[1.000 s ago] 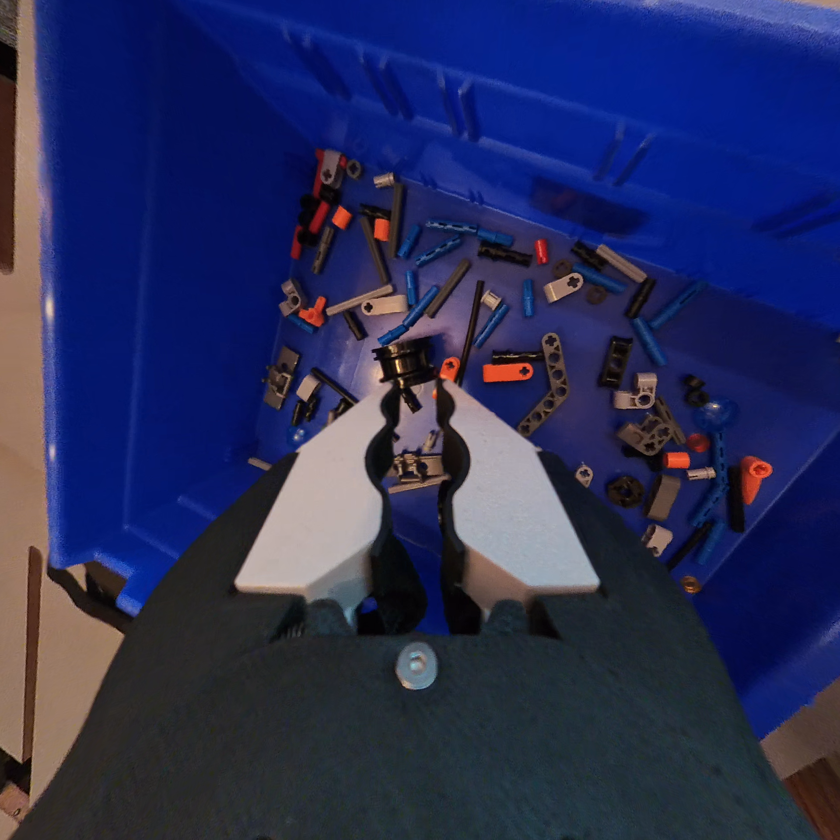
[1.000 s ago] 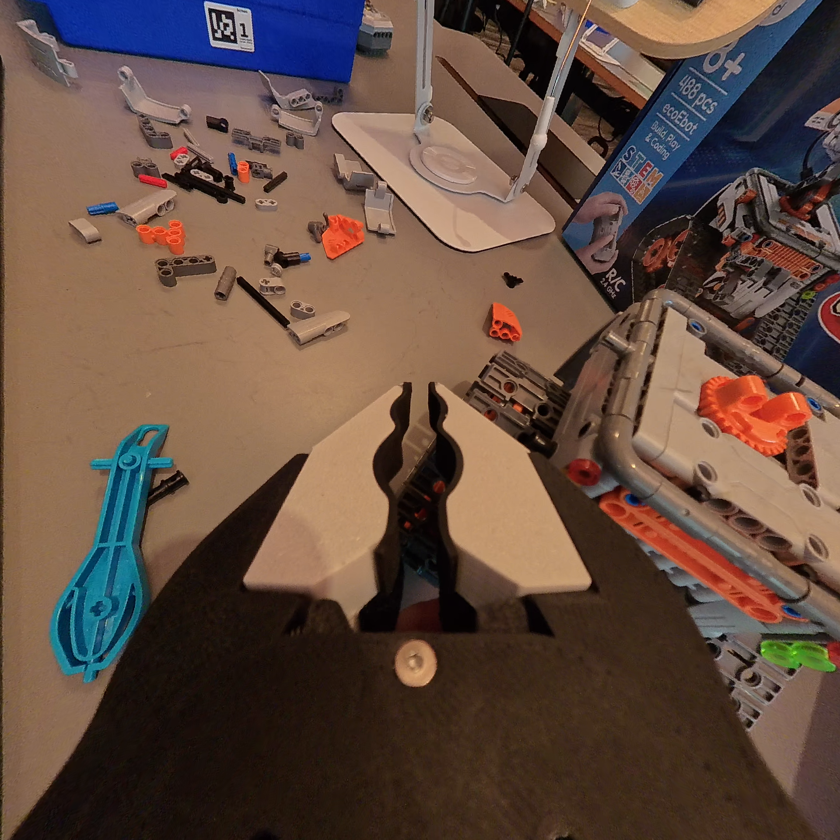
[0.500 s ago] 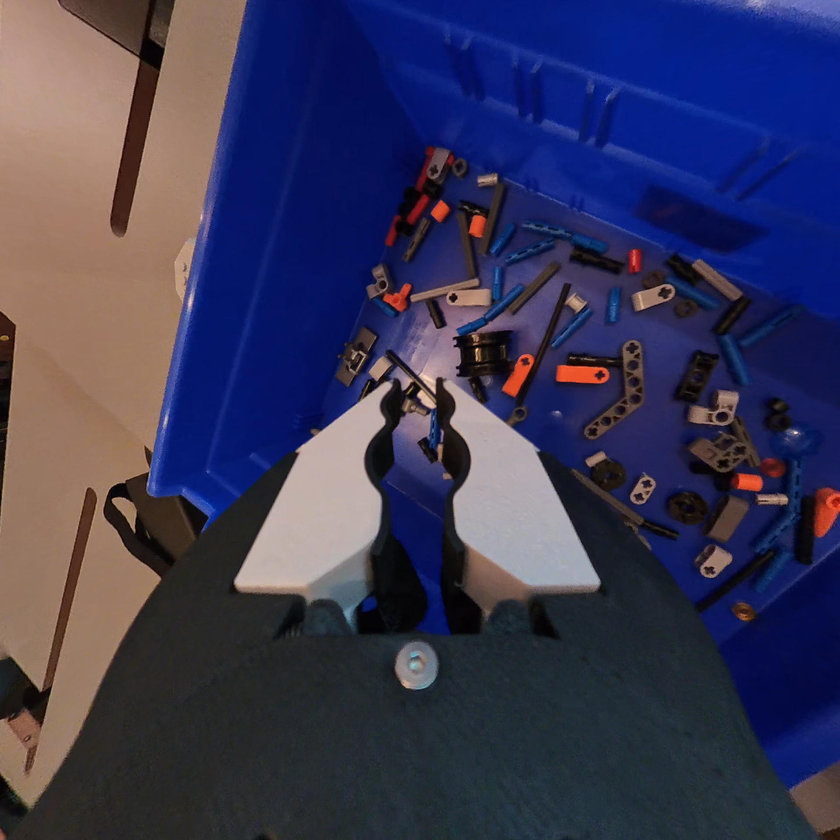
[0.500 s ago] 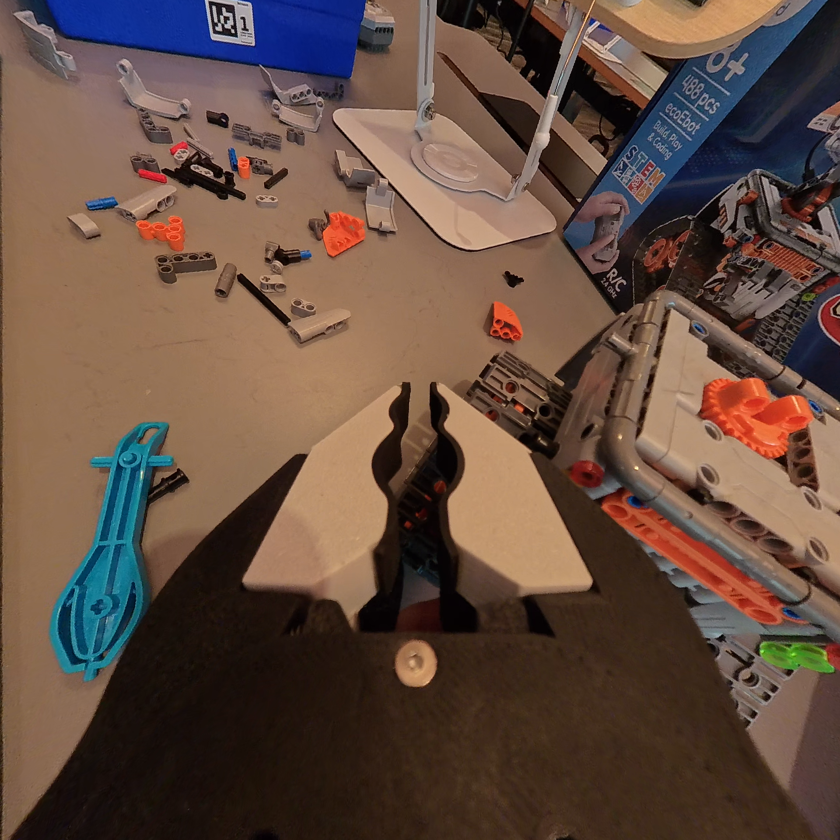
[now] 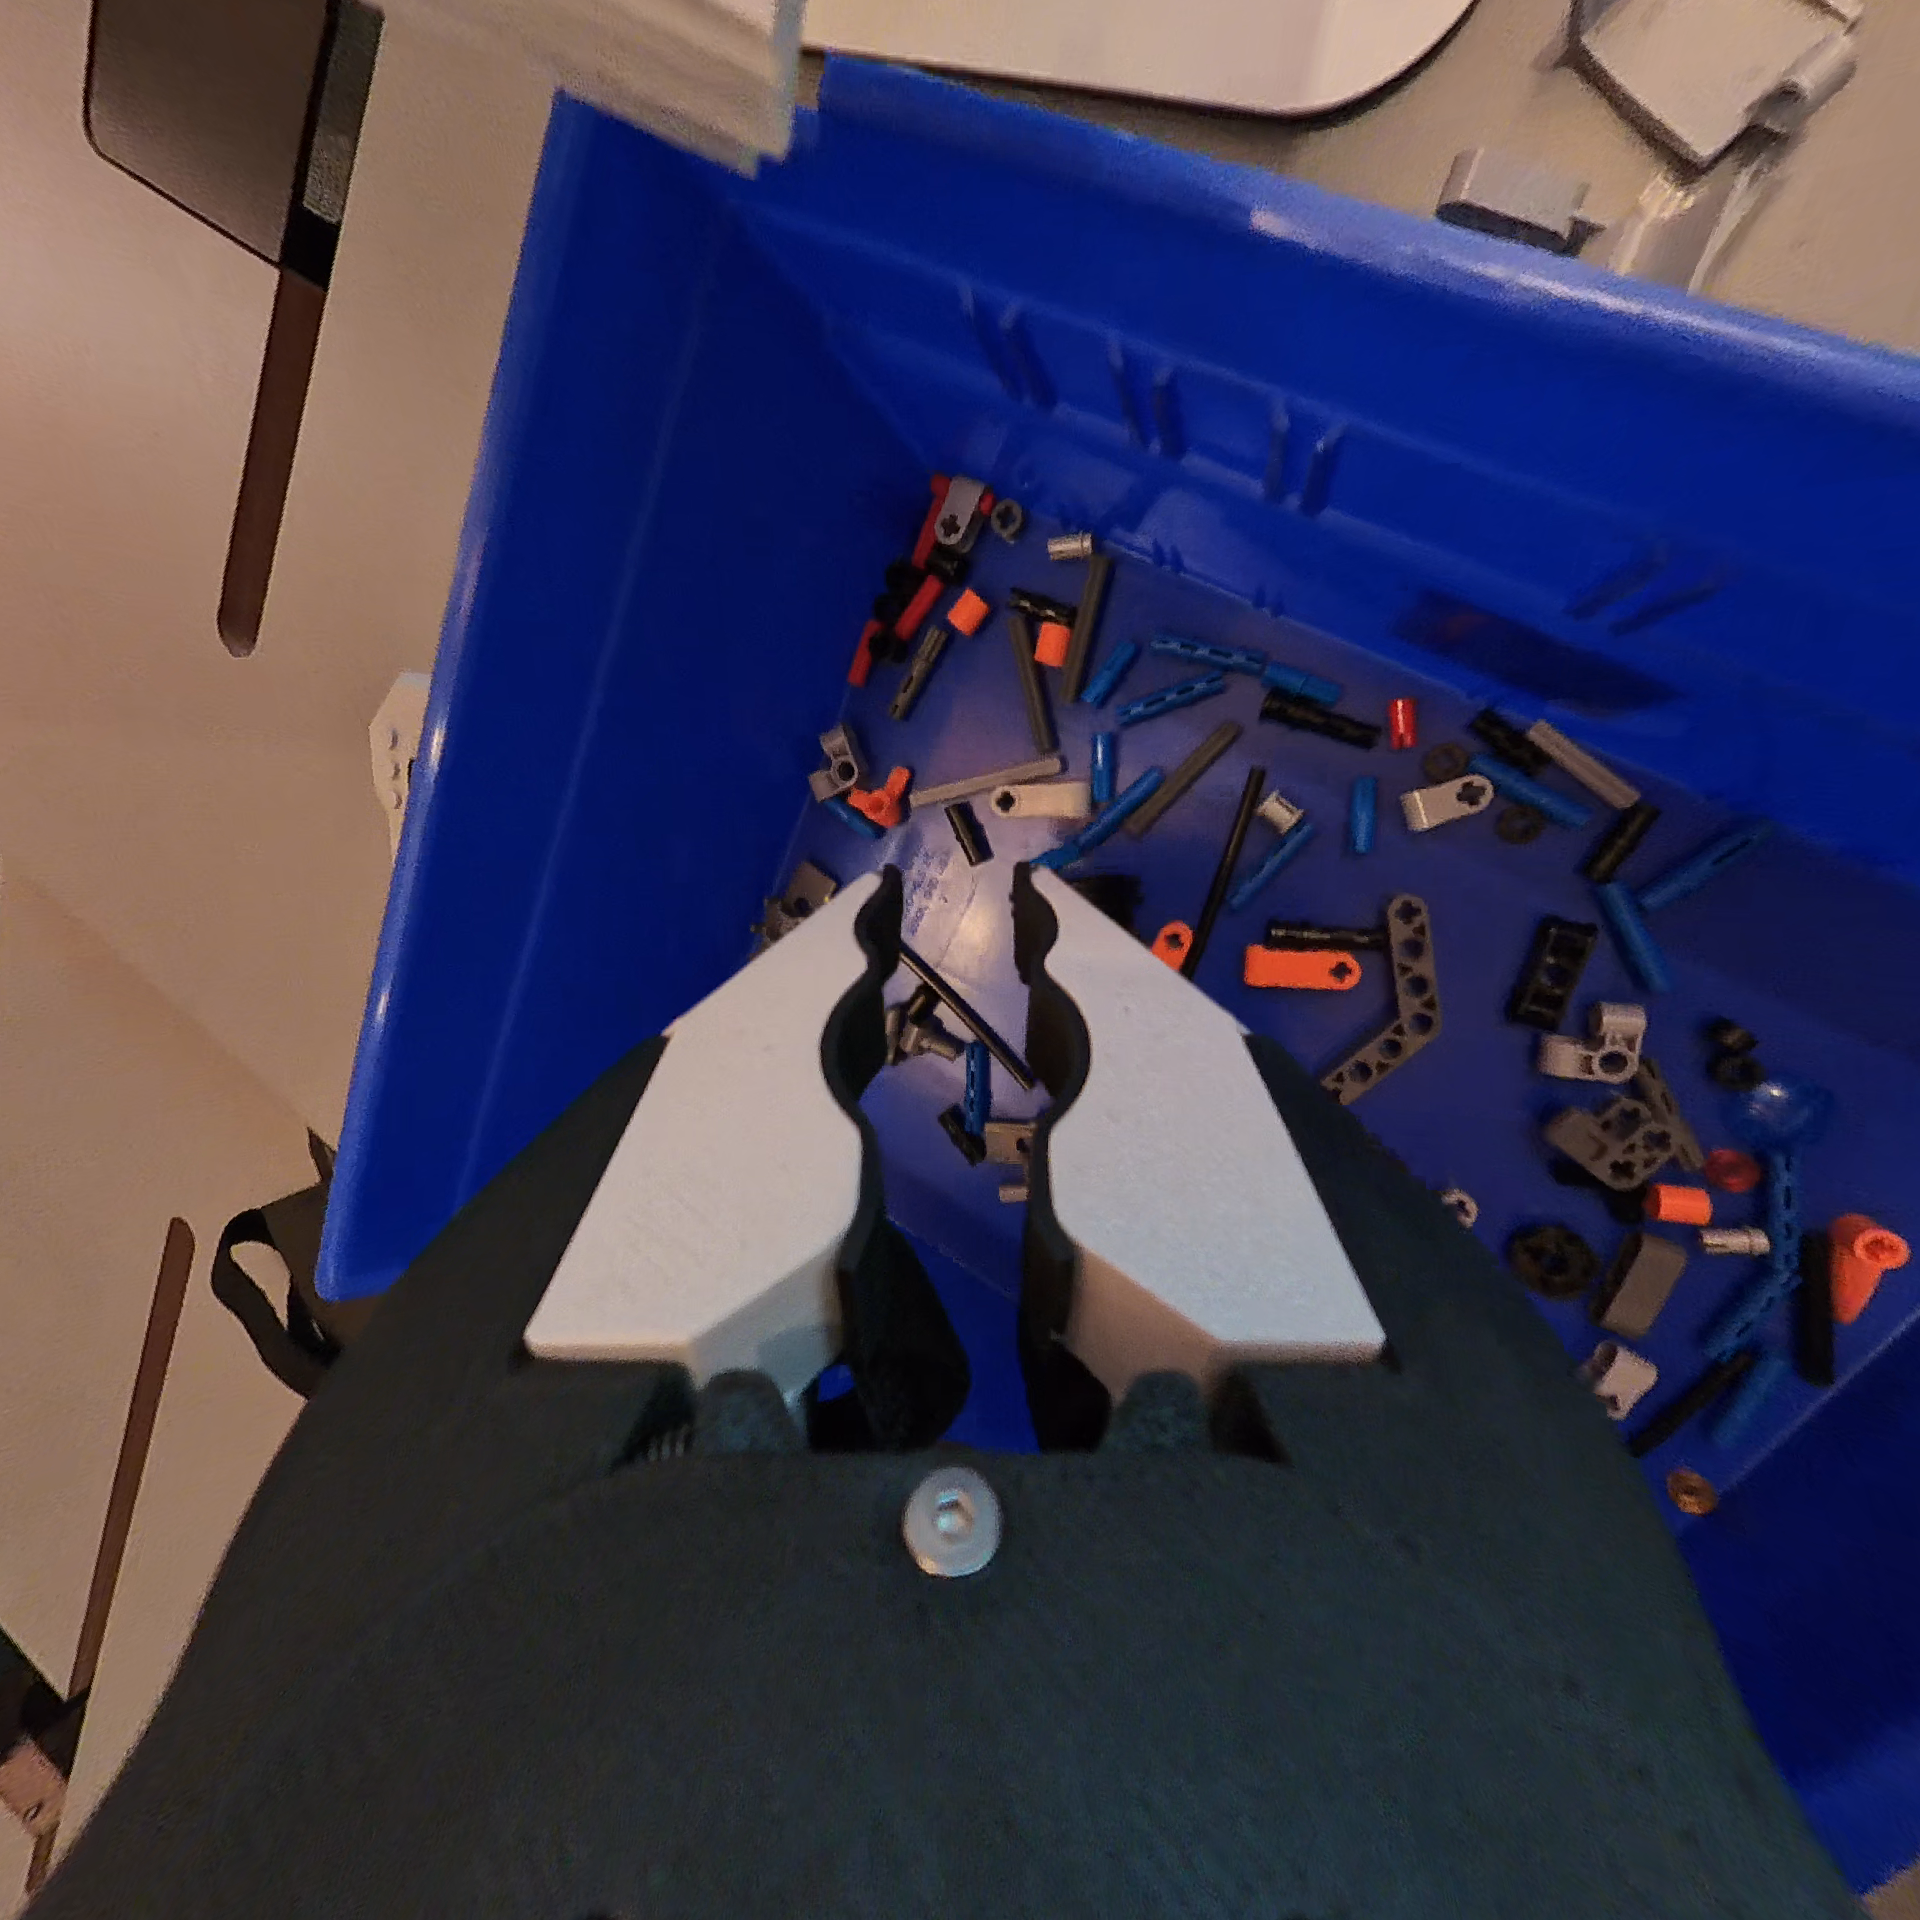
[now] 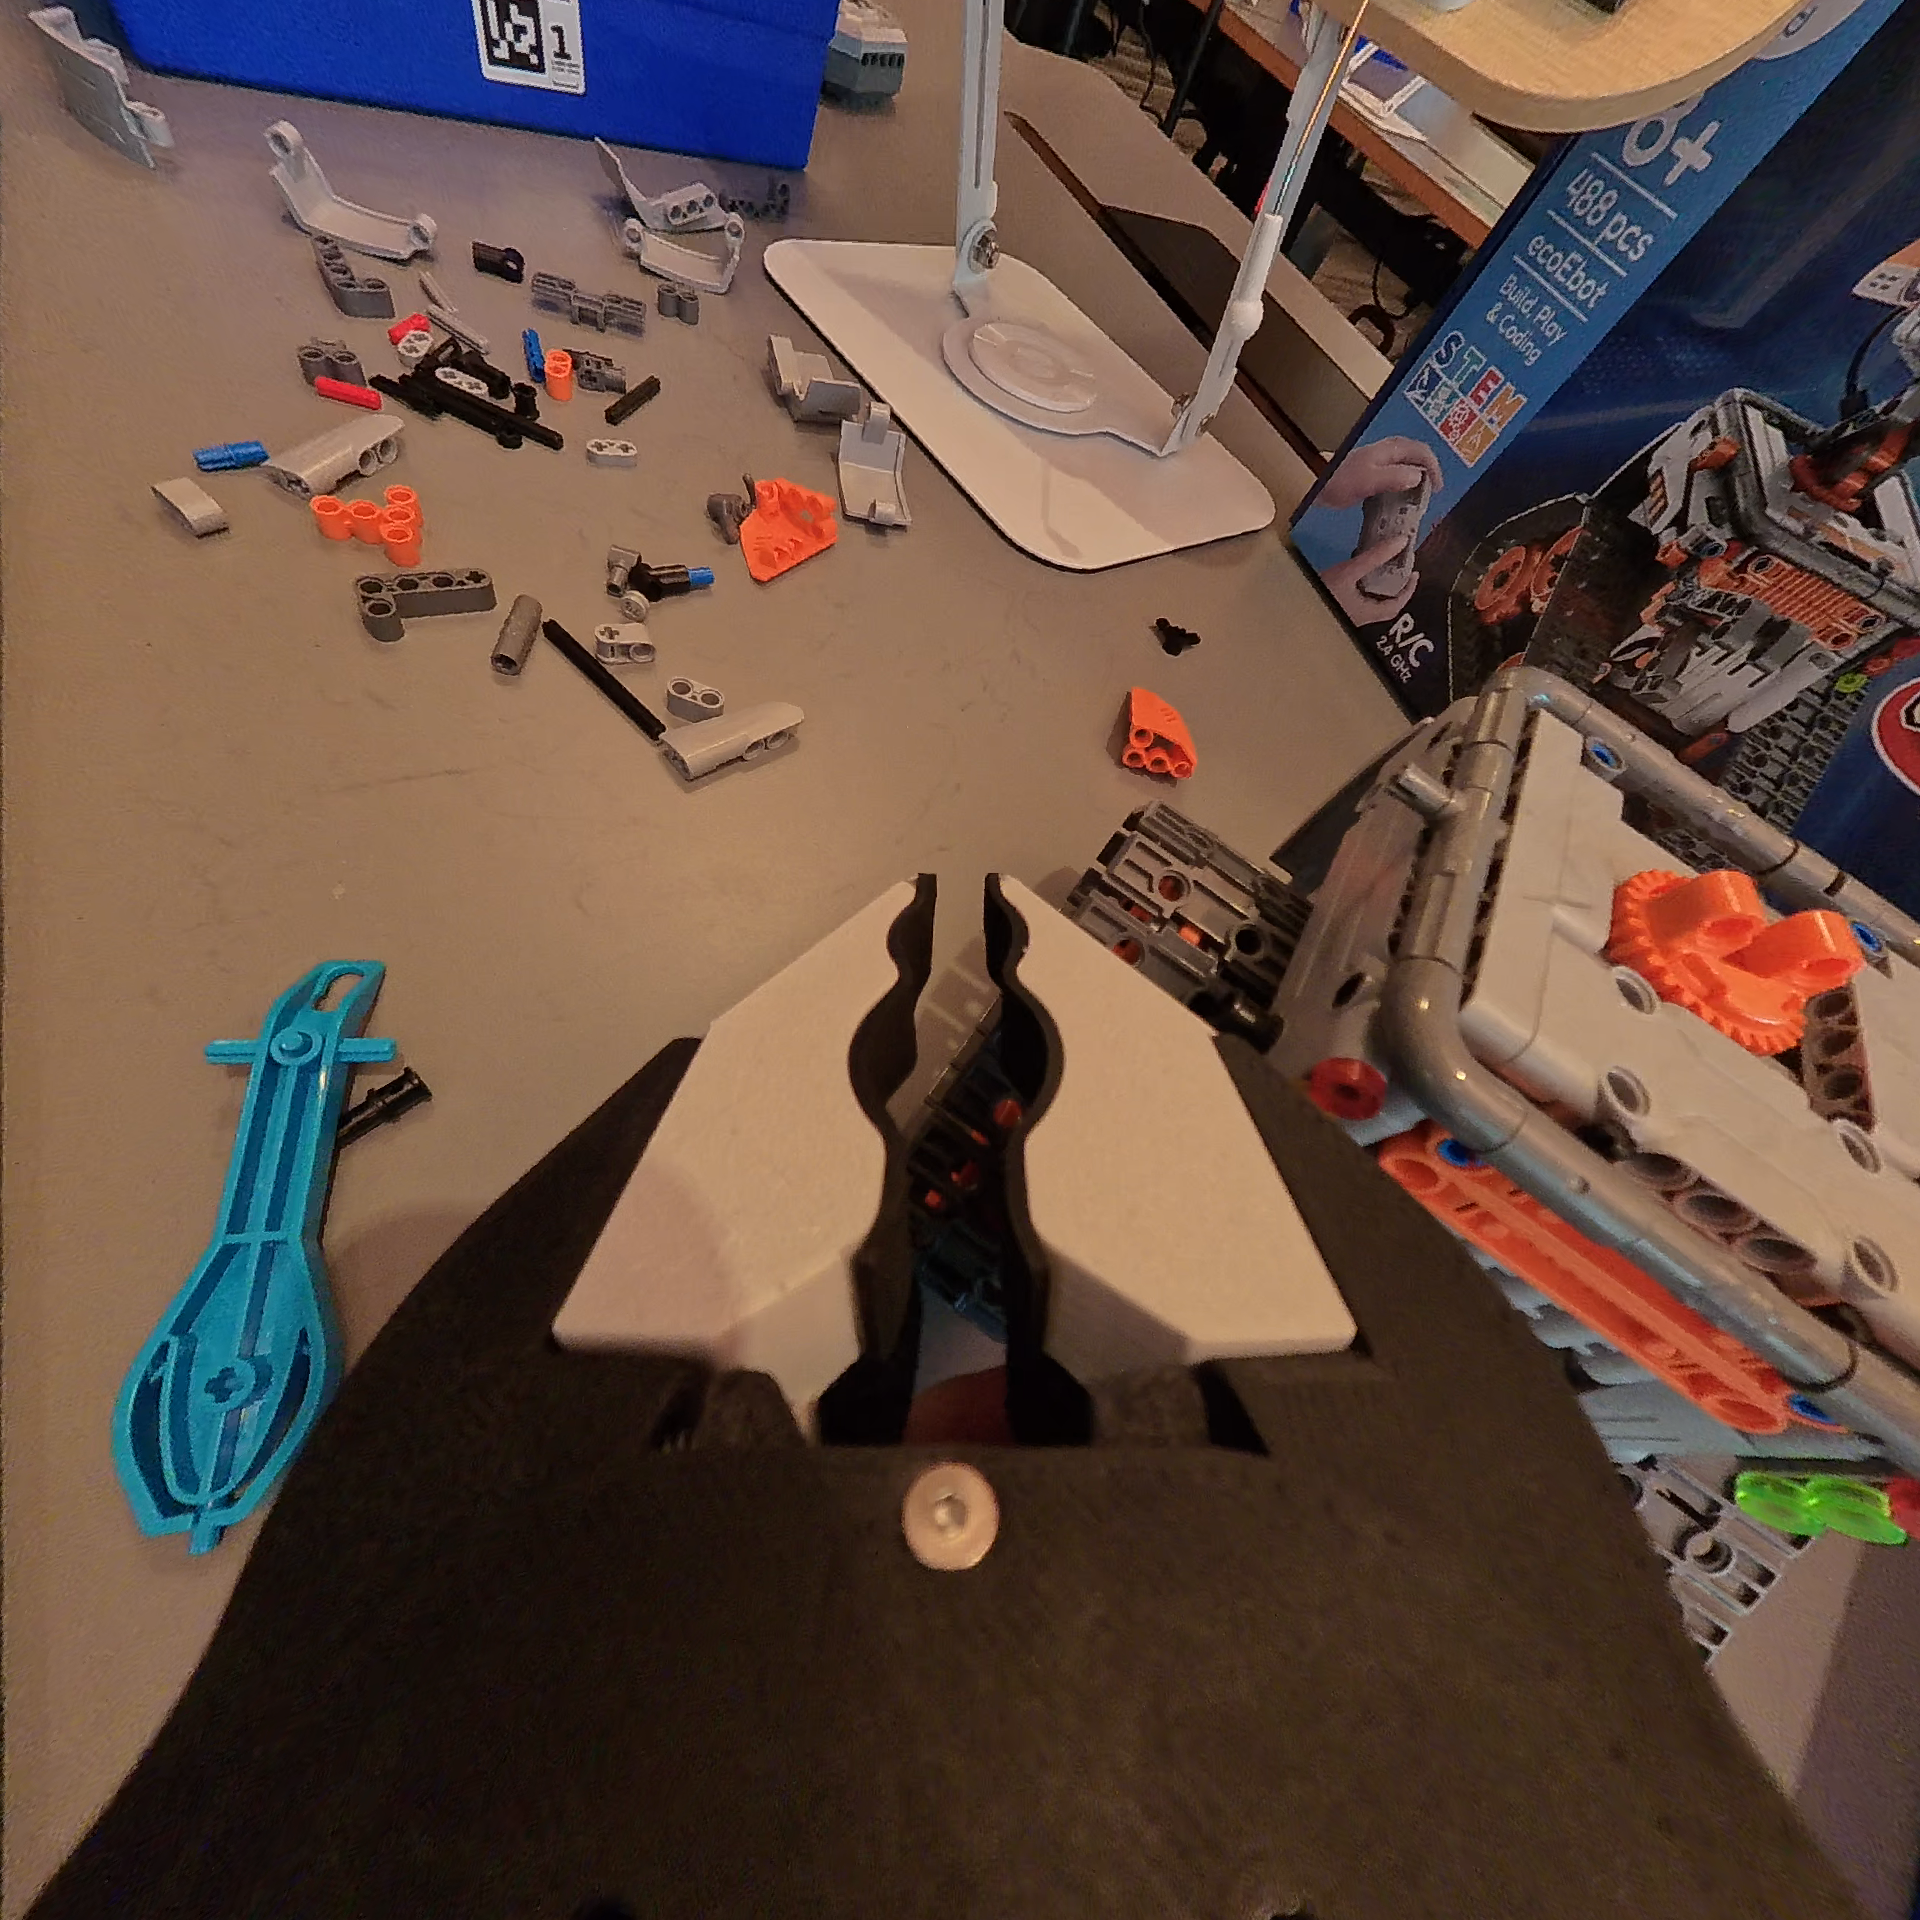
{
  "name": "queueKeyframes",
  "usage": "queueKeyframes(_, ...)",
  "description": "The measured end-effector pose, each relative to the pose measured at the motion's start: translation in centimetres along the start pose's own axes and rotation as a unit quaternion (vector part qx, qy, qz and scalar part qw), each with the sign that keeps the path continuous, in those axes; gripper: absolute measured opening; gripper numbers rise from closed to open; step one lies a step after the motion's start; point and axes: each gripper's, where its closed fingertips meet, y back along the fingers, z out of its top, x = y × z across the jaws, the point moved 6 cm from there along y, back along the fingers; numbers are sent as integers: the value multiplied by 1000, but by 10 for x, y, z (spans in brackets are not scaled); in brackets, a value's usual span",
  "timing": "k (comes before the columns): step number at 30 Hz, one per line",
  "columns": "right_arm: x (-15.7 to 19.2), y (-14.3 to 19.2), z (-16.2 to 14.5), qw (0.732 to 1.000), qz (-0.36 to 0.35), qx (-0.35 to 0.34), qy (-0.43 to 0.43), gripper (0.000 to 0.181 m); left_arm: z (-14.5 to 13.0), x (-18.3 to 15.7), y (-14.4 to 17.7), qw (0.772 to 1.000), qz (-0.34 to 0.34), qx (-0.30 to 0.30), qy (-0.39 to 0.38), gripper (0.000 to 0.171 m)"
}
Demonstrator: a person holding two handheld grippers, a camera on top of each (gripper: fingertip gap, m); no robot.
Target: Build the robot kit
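Left wrist view, claw: the left gripper (image 5: 951, 883) is held with jaws parted and empty above the blue bin (image 5: 644, 727).
Left wrist view, nearest parts: a black axle (image 5: 961, 1013) and small pins are seen through the gap.
Left wrist view, hidden: a black round part (image 5: 1112, 891) is half covered by one finger.
Right wrist view, claw: the right gripper (image 6: 961, 883) is nearly closed. A grip cannot be confirmed.
Right wrist view, nearest: the brick model (image 6: 1558, 1039) is beside it, its dark track (image 6: 1184, 914) glimpsed between the jaws.
Right wrist view, cut off: the model's right side is cropped.
Right wrist view, table (image 6: 312, 831): a teal tool (image 6: 249, 1247) lies to the left.
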Motion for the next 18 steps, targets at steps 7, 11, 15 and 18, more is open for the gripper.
queueKeyframes(7,0,0,0,1000,0,1,1,8,18,0,-9,1000,-8,-28,-3,25)
queueKeyframes(11,0,0,0,1000,0,1,2,8,21,0,-20,1000,-14,-18,2,30)
queueKeyframes(15,1,0,0,1000,0,3,5,9,22,-1,-27,1000,-10,-7,10,31)
queueKeyframes(18,1,0,0,1000,0,4,7,9,20,0,-32,1000,-5,12,26,28)
